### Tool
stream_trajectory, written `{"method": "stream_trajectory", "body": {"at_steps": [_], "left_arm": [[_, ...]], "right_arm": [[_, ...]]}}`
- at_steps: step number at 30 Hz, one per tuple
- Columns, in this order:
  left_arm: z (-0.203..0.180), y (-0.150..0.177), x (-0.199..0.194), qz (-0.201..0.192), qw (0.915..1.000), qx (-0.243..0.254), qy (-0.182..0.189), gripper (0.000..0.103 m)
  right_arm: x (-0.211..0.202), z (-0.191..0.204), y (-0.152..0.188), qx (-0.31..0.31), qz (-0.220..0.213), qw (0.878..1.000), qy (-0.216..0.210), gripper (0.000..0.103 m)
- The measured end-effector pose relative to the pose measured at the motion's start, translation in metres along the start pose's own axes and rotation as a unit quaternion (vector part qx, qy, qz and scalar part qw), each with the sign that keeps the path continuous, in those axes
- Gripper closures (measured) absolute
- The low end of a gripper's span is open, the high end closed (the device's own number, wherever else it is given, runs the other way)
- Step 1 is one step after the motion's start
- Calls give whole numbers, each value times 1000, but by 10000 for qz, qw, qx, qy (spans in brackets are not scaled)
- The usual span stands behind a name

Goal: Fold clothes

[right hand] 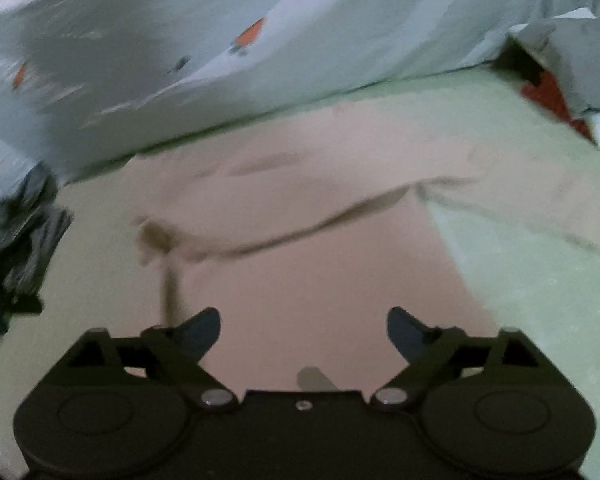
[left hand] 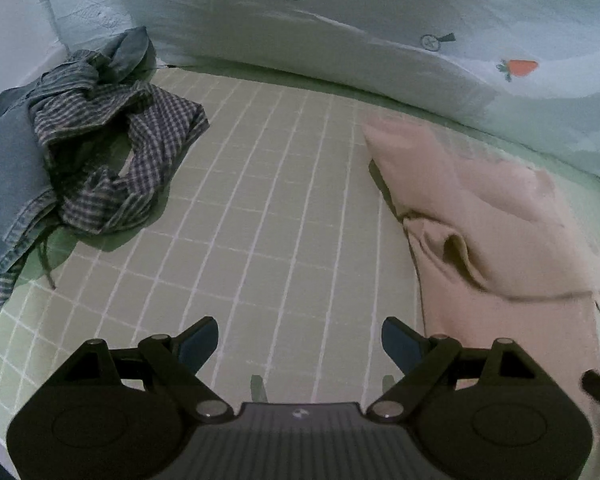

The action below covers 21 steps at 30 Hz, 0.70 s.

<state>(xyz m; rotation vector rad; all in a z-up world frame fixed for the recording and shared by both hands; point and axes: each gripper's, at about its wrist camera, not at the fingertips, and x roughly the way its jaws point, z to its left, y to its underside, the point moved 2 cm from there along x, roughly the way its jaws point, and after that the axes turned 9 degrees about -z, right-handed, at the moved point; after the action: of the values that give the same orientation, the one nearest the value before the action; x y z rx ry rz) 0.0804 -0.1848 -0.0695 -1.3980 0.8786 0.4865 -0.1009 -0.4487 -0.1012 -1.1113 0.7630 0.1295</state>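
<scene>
A pale pink garment (left hand: 496, 232) lies on the green checked sheet (left hand: 268, 184), right of my left gripper (left hand: 300, 340). That gripper hangs open above bare sheet with nothing between its fingers. In the right wrist view the same pink garment (right hand: 320, 240) spreads flat with a long fold line across it, and a cord trails from its left part. My right gripper (right hand: 303, 330) stands open just above the pink cloth, holding nothing. A crumpled heap of checked shirt (left hand: 120, 152) and blue denim (left hand: 8, 168) sits at the left.
A white quilt with strawberry prints (left hand: 420, 32) is bunched along the far edge of the bed. In the right wrist view a grey and red item (right hand: 564, 80) lies at the far right and the dark clothes heap (right hand: 16, 240) at the left.
</scene>
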Motion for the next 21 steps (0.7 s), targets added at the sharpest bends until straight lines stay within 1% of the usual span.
{"method": "stream_trajectory", "body": {"at_steps": [2,6,8,10,12,13,16,17,18,19,20,21], "left_arm": [[-8,-8,14,56,9999,-37,-82,14],[-24,-25,44,149,9996,-101,-206,14],[-31,-36,61,197,9994,-124,-239,14],[-38,-48,78,228,9993,-184,-240,14],[-43,-60,93,216,9993,-248,-188,14],[-45,-66,100,201,9993,-263,-168,14],[-52,-85,116,89,9996,-257,-38,14],[-54,-91,121,40,9996,-272,37,14],[-54,-96,125,5,9995,-306,117,14],[-54,-101,129,-19,9992,-359,202,14],[-54,-106,134,-31,9987,-409,286,14],[-53,-110,139,-34,9983,-458,370,14]], "right_arm": [[14,-14,-15,-38,-79,9998,153,4],[46,-52,-47,98,-188,9990,401,4],[68,-72,-64,218,-170,9982,537,4],[92,-89,-79,251,-115,9973,685,8],[117,-102,-92,204,-18,9964,828,16],[129,-109,-98,199,43,9960,867,18],[152,-120,-107,247,192,9961,830,25],[157,-122,-109,255,233,9964,773,32],[162,-123,-111,251,263,9967,725,44],[163,-122,-112,192,251,9970,712,48],[165,-122,-113,119,242,9973,689,62],[166,-121,-114,-15,241,9977,640,79]]}}
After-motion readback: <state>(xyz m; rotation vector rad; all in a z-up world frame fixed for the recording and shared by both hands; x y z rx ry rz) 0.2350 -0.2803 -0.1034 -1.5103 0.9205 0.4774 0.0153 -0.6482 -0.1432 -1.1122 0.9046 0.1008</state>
